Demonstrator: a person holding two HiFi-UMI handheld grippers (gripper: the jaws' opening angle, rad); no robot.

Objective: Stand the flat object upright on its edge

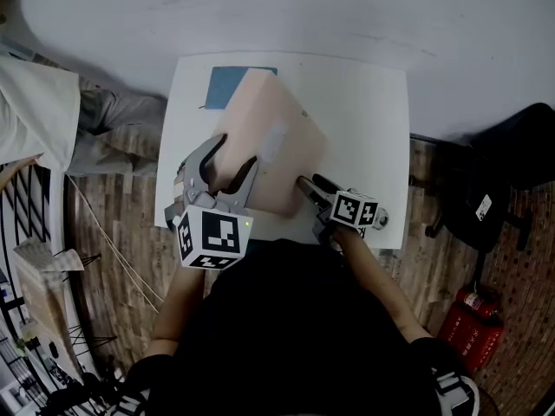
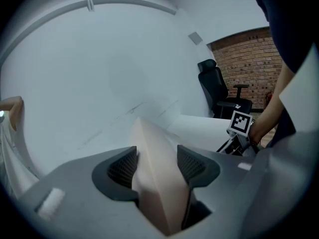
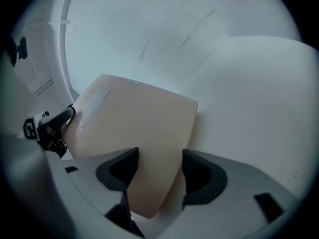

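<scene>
Left gripper (image 1: pixel 231 158): jaws clenched on near-left edge of beige flat object (image 1: pixel 276 133), forearm angled inward. It holds the object slanted over the white table (image 1: pixel 368 102), not yet on edge. Right gripper (image 1: pixel 310 183): jaws grip the near-right corner, wrist low, likely steadying the tilt.

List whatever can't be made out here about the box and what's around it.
- Blue item: head view, mostly covered by the box; its kind is unclear.
- Box's bottom edge: head view, hidden behind the left gripper and right gripper; contact with the table can't be judged.
- Label on the box: right gripper view, too blurred to read.
</scene>
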